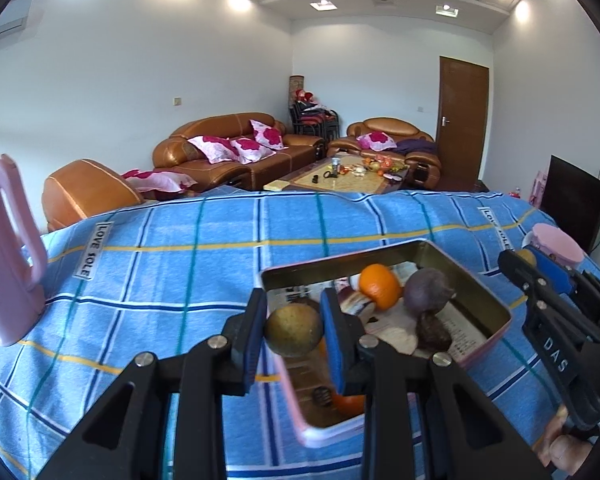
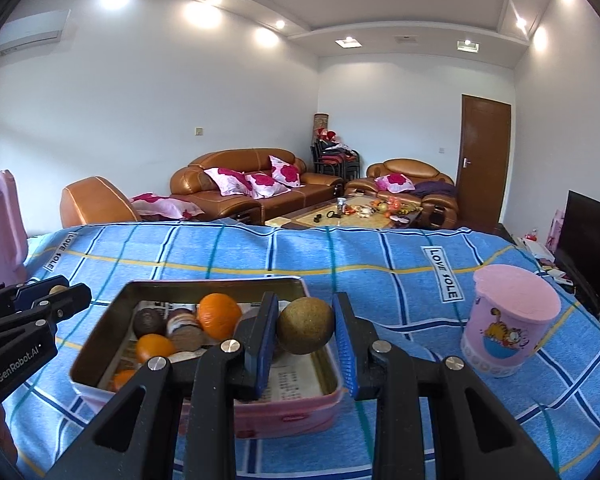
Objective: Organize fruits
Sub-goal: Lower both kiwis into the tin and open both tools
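- A brown-green round fruit (image 1: 294,330) is being gripped by the left claw (image 1: 294,336) above the tin (image 1: 476,280).
- Another brown-green fruit (image 2: 305,326) is being clamped by the right claw (image 2: 306,338) over the same tin.

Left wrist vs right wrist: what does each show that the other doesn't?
Left wrist only: a yellow-brown fruit between the left gripper pads, and the pink jug's handle.

Right wrist only: a brown-green fruit between the right gripper pads, the cartoon print on the pink cup, and the tin's near pink wall.

Both: the tin holding oranges and dark fruits on the blue plaid cloth, with the sofa behind.
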`<state>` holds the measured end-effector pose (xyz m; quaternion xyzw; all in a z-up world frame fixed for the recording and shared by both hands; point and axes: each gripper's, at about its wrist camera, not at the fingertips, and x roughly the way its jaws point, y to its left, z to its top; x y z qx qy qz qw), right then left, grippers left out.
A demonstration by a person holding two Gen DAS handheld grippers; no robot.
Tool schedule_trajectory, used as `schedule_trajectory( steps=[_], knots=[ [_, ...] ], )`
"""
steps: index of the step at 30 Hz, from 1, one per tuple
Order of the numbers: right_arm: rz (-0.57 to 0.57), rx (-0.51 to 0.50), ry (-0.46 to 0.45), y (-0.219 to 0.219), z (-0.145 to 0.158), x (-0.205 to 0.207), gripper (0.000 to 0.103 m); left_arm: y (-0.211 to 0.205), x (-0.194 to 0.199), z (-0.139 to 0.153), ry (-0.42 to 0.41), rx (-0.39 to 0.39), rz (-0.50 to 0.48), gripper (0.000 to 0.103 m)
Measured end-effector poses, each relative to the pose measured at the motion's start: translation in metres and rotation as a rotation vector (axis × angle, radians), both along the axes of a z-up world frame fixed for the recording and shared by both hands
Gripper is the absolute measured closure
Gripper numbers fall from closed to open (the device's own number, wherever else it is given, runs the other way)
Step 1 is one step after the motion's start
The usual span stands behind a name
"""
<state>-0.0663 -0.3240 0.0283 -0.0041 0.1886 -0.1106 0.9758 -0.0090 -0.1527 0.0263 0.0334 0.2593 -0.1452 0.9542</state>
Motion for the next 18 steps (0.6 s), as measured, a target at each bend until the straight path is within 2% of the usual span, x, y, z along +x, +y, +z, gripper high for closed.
schedule_trajectory(
  steps=[9, 18],
  knots=[
    [-0.055, -0.009, -0.001, -0.017, 0.001, 0.007, 0.073, -0.033, 0.014, -0.002, 0.026, -0.028, -0.047, 0.074],
    [-0.077, 0.004, 0.004, -0.025, 0.001, 0.022, 0.073, -0.041, 0.024, -0.011, 0.034, -0.034, -0.068, 0.074]
  ],
)
